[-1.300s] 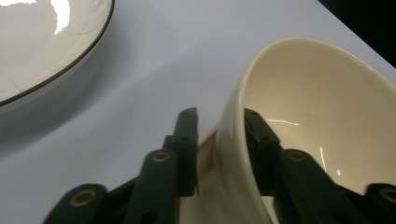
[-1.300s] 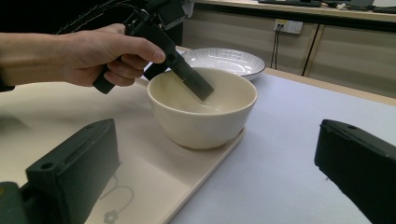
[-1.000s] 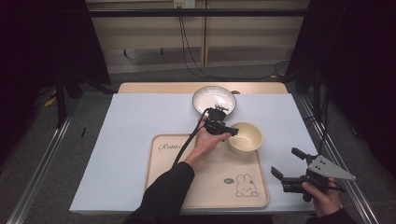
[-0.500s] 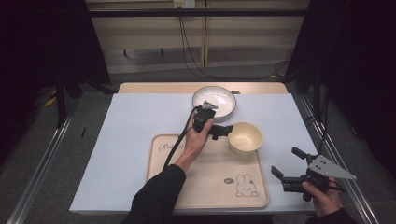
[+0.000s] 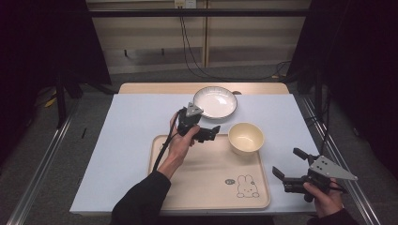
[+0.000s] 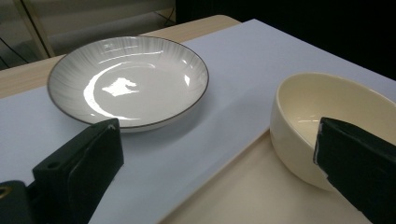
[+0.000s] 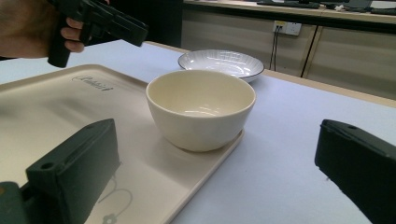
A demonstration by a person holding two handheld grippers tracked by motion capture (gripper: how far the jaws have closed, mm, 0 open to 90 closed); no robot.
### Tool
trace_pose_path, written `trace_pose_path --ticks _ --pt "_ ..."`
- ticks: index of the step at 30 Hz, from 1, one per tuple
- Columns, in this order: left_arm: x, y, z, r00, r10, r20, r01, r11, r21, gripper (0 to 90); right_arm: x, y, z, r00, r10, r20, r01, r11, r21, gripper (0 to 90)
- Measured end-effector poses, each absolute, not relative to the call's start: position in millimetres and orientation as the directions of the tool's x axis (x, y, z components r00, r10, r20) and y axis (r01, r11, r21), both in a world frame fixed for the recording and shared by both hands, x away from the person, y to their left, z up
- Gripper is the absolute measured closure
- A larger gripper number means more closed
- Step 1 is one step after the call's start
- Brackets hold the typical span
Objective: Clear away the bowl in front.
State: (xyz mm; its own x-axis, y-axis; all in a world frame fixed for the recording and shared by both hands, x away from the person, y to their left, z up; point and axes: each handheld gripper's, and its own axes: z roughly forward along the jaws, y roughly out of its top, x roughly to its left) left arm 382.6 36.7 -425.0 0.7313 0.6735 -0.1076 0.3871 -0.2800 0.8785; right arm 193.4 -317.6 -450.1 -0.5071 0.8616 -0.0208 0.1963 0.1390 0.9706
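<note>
Nearest the person, the right gripper rests at the front right corner of the bench, its fingers spread wide with nothing between them. Its own view looks level across the tray at the bowl, which sits well ahead of those fingers.

Farther in, the left gripper hangs above the far edge of the tray, held in the left hand. Its fingers have just been opening and now stand as wide apart as they go; nothing is between them.

The bowl stands upright at the far right corner of the tray, its base overhanging the tray's edge a little, as the right gripper view makes plain. It lies just to the right of the left fingers and close to them, apart from both. The left hand is much the nearer one to it. The bowl is round, so no long axis matters; its rim is open to a pinch from the left side.

Beyond it, on the pale sheet, lies the plate, empty and near the bowl without touching.

The left gripper view brings out the gap between plate and bowl; the high view alone gives how both hands stand.
</note>
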Motion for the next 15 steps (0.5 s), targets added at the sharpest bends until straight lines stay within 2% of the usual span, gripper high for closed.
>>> trace_pose_path --ticks 5,15 --pt "378 57 -420 0.703 0.707 -0.075 0.368 -0.272 0.889 1.9 194 -318 -450 -0.51 0.86 -0.023 0.194 0.141 0.971 0.0" --pt "364 84 -413 0.66 0.748 -0.067 0.353 -0.23 0.907 2.1 194 -318 -450 -0.508 0.861 -0.023 0.197 0.142 0.97 0.0"
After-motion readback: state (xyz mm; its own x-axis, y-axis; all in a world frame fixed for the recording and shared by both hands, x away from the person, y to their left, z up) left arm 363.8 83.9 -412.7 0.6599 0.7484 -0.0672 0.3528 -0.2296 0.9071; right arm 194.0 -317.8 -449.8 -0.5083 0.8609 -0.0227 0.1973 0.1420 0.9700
